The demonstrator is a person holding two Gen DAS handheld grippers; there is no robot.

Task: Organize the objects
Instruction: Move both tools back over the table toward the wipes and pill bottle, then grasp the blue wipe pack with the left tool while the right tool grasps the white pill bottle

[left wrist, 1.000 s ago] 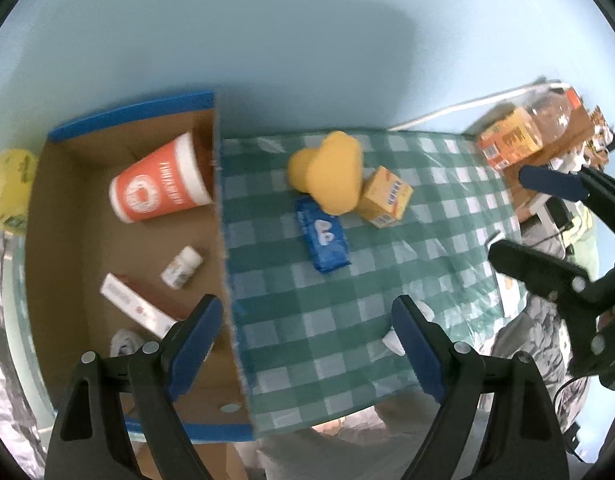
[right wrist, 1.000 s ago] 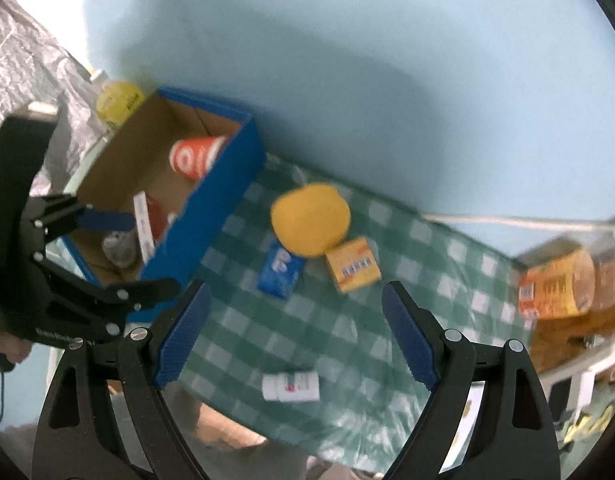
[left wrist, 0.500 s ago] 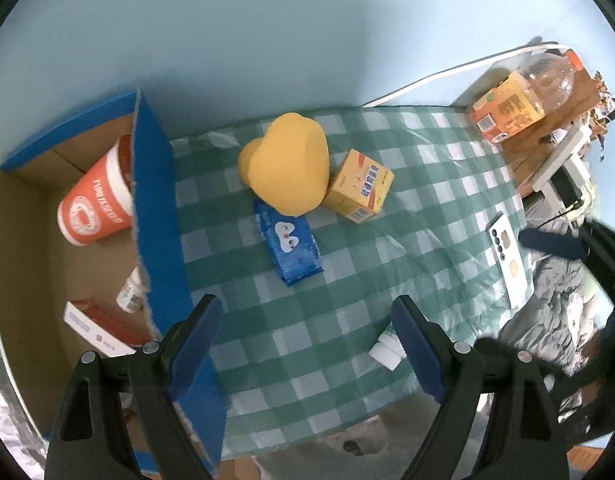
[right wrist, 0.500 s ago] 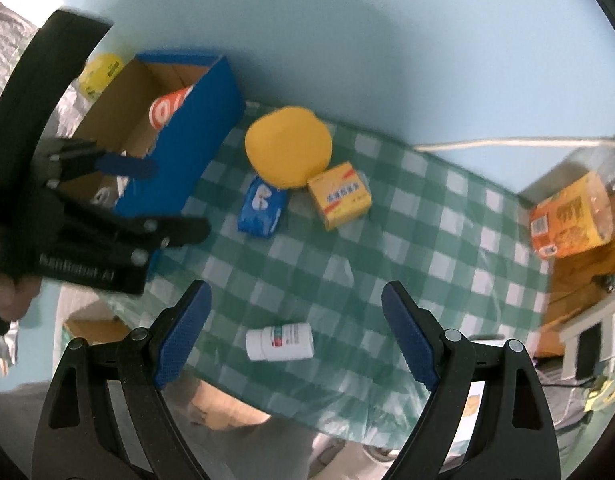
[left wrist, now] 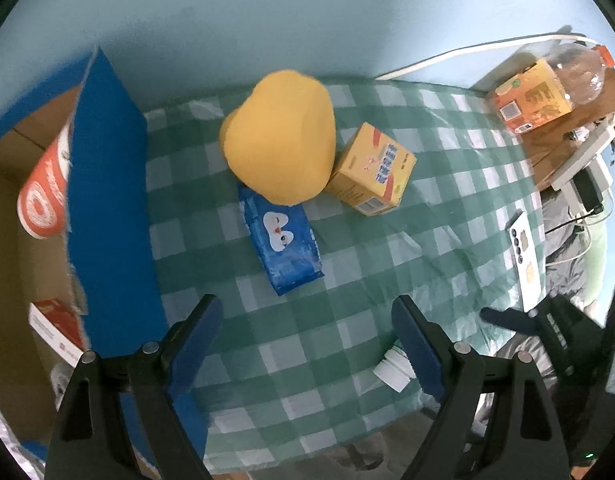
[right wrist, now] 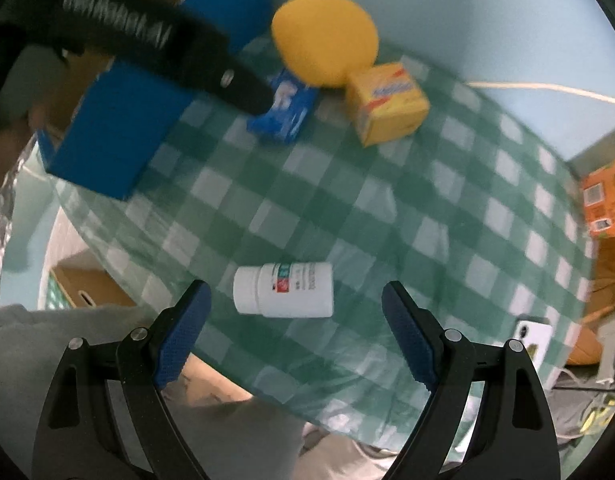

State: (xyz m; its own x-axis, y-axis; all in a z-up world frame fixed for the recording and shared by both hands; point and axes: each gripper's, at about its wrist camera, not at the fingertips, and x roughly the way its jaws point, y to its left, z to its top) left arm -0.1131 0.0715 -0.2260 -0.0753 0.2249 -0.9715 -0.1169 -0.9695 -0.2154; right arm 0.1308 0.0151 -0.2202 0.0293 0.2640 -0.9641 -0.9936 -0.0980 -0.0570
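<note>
**White bottle lies between the right fingers**

A green checked cloth (right wrist: 447,208) covers the desk against a pale blue wall, with a blue box (left wrist: 107,200) at its left end. The right gripper (right wrist: 293,312) is spread wide and empty, and a white bottle (right wrist: 283,290) lies on its side near the front edge, between its fingers without touching. The left gripper (left wrist: 307,328) hangs open and empty near a blue packet (left wrist: 281,240), a yellow sponge (left wrist: 279,136) and a yellow carton (left wrist: 371,170).

Both views are dim with a bluish cast and strong fisheye bending toward dark rounded corners. The right wrist view is motion-blurred: the yellow box (right wrist: 387,104) and checked tablecloth (right wrist: 447,208) smear. The left wrist view is sharper, with soft shadows under the yellow sponge (left wrist: 279,136).
</note>
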